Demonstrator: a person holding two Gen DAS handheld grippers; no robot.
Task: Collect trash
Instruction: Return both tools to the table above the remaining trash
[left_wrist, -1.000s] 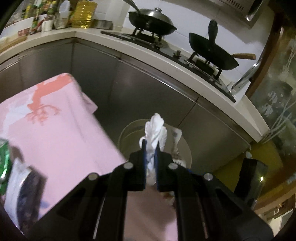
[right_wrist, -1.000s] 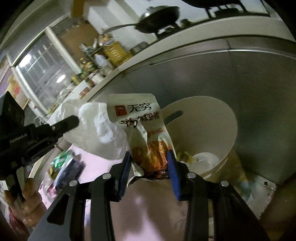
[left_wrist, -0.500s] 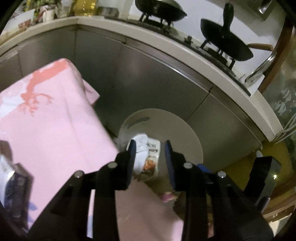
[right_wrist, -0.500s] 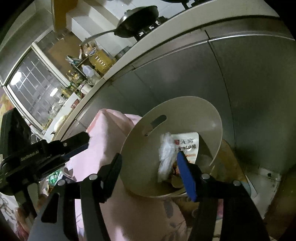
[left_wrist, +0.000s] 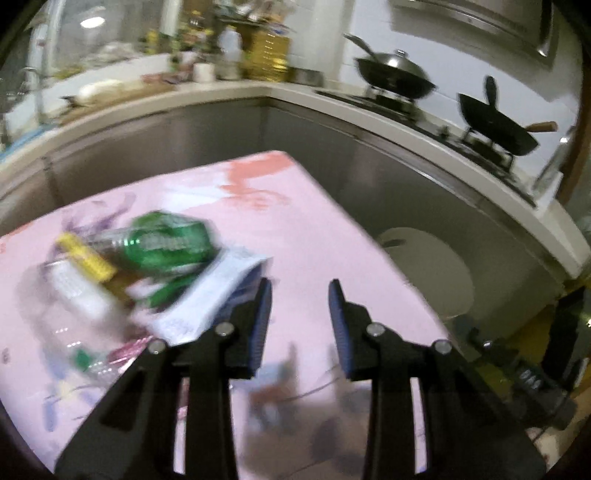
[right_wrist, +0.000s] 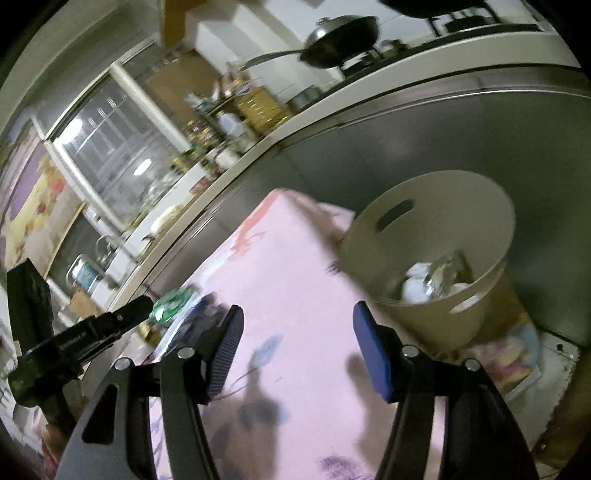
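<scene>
Both my claws, left claw (left_wrist: 299, 317) and right claw (right_wrist: 297, 349), now gape empty since dropping their scraps into the bin (right_wrist: 476, 206), so I turn to the desk (left_wrist: 303, 229) litter (left_wrist: 166, 243).

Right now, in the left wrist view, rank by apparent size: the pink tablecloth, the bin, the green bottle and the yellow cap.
1. Pink tablecloth, by far the largest.
2. Bin, though it stands farther off, so its true size is understated.
3. Green bottle, blurred; close to the bin in apparent size.
4. Yellow cap, the smallest.
</scene>
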